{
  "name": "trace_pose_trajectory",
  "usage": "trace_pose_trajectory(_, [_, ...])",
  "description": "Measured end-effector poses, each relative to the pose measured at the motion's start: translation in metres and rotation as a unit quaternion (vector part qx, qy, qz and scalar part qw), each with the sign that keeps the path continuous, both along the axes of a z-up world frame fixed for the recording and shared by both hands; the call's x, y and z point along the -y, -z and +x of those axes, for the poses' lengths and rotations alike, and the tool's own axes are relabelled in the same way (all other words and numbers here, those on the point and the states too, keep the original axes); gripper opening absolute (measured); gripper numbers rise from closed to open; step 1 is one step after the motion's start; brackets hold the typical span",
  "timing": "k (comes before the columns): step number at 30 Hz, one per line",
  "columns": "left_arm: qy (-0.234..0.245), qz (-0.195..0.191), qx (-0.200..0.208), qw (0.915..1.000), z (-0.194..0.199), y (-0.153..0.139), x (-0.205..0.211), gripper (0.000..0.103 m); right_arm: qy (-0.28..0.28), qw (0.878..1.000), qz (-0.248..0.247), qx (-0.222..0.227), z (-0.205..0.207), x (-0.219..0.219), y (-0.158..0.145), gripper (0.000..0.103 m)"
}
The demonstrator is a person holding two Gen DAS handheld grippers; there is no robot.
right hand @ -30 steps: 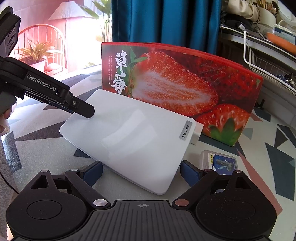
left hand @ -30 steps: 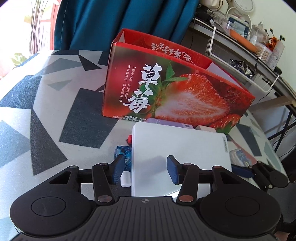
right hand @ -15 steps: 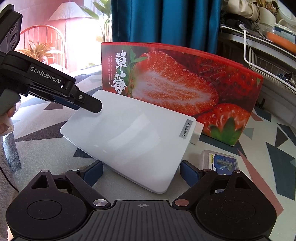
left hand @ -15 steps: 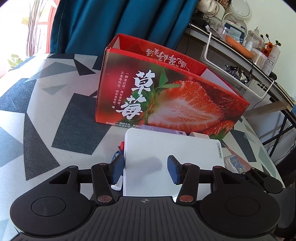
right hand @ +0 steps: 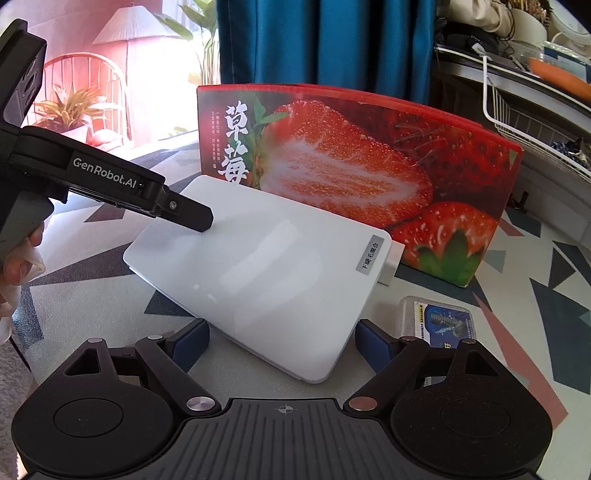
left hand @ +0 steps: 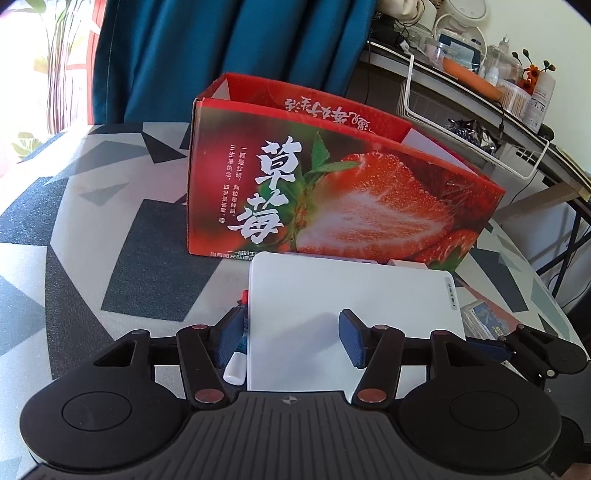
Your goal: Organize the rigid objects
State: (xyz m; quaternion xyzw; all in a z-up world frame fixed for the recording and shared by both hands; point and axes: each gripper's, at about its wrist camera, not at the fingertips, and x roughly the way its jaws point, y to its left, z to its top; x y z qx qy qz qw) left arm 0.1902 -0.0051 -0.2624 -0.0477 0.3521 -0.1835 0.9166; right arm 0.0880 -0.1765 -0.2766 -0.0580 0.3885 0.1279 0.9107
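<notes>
Ahead of the jaws hangs a teal curtain [left hand: 221, 55]. Left of them, sunlight floods a window [right hand: 122, 74] with a lamp [right hand: 129, 29] and chair [right hand: 92, 85]. Right, a cluttered shelf [left hand: 480, 96] carries a white wire rack [right hand: 517, 118].

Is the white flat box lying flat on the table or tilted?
Tilted. The white flat box has its far edge propped on small items by the strawberry carton, sloping down toward the camera.

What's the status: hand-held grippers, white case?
Left hand-held gripper just opening, straddling white case edge. Right hand-held gripper just closing around its corner, not gripping. White tube beside case.
</notes>
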Motion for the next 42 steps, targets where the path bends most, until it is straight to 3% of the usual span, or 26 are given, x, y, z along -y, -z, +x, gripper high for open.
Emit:
trace_pose_trajectory(7, [-0.015,0.028,0.012,0.9994,-0.008,-0.004,-0.001,0.046,-0.003,1.0,0.004,0.002,-0.001,-0.001,-0.003,0.079])
trace_pose_trajectory(21, [-0.015,0.044,0.052,0.9976,-0.026,-0.029,0.001,0.049,-0.004,1.0,-0.01,0.024,-0.005,-0.01,-0.027,0.076])
trace_pose_trajectory(32, [-0.012,0.028,0.098,0.9947,-0.023,-0.083,-0.001,0.049,0.002,0.997,-0.02,0.071,0.006,-0.013,-0.074,0.076])
trace_pose_trajectory(42, [-0.015,0.005,0.128,0.9917,0.016,-0.131,0.006,0.049,-0.005,0.997,-0.017,0.08,0.066,0.004,-0.123,0.077])
